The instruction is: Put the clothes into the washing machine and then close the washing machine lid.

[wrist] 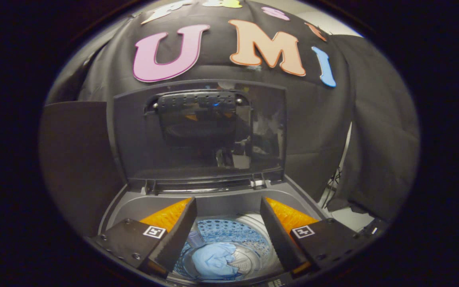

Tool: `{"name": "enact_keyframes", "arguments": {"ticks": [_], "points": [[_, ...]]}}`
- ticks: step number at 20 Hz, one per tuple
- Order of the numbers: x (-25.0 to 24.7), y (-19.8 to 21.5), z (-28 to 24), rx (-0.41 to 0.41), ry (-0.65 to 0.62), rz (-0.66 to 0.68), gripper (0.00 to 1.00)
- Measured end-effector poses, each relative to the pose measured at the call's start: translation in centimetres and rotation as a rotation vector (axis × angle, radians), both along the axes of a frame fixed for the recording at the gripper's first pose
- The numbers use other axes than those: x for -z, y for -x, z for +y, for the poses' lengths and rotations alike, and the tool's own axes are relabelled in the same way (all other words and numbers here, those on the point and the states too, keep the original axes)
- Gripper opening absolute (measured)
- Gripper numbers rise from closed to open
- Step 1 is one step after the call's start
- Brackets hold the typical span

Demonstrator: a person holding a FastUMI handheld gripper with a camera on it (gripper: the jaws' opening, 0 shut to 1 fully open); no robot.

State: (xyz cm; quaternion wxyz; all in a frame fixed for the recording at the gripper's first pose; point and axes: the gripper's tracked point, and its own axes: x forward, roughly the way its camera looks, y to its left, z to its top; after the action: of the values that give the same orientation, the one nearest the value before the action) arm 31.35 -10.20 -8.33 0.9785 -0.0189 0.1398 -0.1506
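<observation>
A light blue garment (215,261) lies crumpled at the bottom of the washing machine's drum (229,233), seen from above between my fingers. My gripper (227,207) hangs over the drum's mouth, open, with nothing between the fingers (175,235). The dark grey lid (199,131) stands upright beyond the fingertips, its glass pane reflecting the booth. The machine's grey top rim (221,201) runs under the lid's hinge.
A dark panel (76,159) stands to the left of the machine. Black cloth hangs behind and to the right. A stand's legs and a patch of pale floor (345,213) show past the machine's right side.
</observation>
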Motion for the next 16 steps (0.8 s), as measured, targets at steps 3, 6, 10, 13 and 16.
{"name": "enact_keyframes", "arguments": {"ticks": [3, 6, 10, 13, 16], "points": [[-3.6, 0.4, 0.0, 0.012, -0.065, -0.075, 0.98], [-9.0, -0.2, 0.4, 0.026, -0.093, -0.157, 0.96], [-15.8, -1.3, 0.9, 0.036, -0.039, -0.223, 0.96], [-20.6, -2.6, 2.0, 0.02, -0.03, -0.284, 0.96], [-25.1, -4.1, 2.9, 0.0, 0.0, -0.332, 0.96]]}}
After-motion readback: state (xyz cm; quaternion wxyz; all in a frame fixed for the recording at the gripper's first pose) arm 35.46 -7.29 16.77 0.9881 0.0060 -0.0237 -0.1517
